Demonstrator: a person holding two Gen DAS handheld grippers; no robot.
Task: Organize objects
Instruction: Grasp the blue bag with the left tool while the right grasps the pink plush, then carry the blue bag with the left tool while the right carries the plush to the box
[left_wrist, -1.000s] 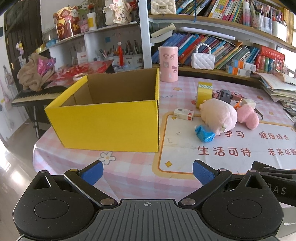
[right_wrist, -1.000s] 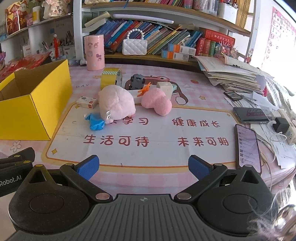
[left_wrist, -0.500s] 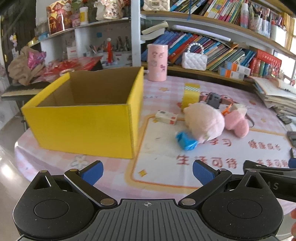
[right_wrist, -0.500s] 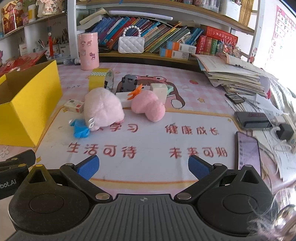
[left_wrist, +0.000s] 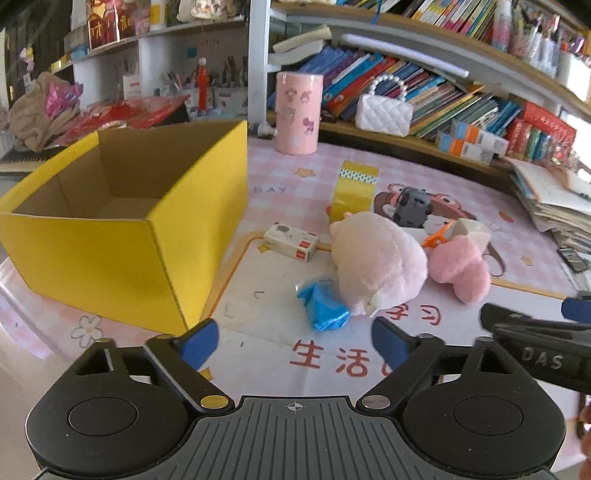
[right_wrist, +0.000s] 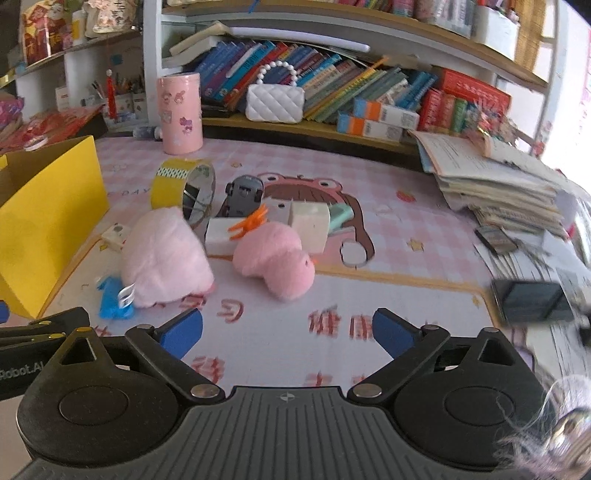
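Hovering over desk's near edge: left tool (left_wrist: 291, 341), right tool (right_wrist: 287, 332), both spread wide, gripping nothing. Mid-desk: pale plush (left_wrist: 376, 262), blue bag (left_wrist: 323, 304) touching it. Yellow box (left_wrist: 122, 221) at left edge.

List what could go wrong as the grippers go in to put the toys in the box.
1. The blue wrapper lies against the big pink plush; grabbing one may drag the other.
2. The orange clip sits among white blocks by the small pink plush, so a grab there could scatter them.
3. The left gripper and right gripper, both open, are close together and may collide heading for the yellow box.
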